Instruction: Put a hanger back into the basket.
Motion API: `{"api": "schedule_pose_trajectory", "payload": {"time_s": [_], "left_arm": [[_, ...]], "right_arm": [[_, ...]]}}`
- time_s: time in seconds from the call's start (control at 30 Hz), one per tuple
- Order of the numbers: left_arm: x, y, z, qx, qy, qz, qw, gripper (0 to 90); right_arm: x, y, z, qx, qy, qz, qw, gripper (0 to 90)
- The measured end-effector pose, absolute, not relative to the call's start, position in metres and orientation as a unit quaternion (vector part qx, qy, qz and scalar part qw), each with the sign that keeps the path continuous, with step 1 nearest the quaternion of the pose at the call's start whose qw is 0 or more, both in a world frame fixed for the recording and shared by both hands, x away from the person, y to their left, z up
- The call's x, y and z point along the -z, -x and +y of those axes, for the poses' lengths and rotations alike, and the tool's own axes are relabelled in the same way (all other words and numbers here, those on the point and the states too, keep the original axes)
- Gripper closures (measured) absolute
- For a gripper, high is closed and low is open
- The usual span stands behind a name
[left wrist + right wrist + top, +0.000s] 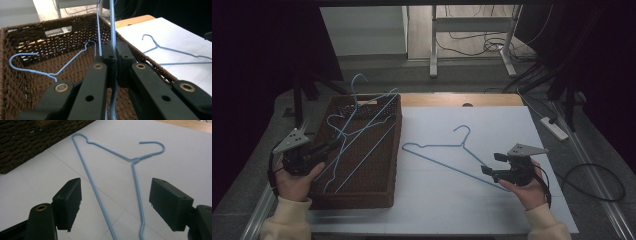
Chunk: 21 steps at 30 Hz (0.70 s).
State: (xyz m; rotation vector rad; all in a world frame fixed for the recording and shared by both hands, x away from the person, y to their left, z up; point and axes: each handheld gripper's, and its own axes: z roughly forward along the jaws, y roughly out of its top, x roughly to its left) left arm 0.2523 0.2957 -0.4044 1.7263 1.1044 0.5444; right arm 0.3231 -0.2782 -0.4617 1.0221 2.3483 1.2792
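Blue wire hanger [113, 30] is sitting clamped in left claw [116, 58] over the basket [30, 42]; right claw [115, 205] is gaping above another hanger [110, 157].

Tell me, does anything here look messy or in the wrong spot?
Yes. One blue hanger lies alone on the white table, outside the brown basket where the other hangers sit in a tangle. One hook pokes above the rim, on a hanger pinched by the left hand-held gripper.
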Motion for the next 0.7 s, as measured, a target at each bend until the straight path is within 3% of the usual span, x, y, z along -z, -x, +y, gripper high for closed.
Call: {"api": "schedule_pose_trajectory", "payload": {"time_s": [0.7], "left_arm": [[0.43, -0.276, 0.301, -0.145, -0.727, 0.483, 0.466, 86.8]], "right_arm": [[0.464, -0.324, -0.276, -0.435, -0.352, 0.817, 0.137, 26.8]]}}
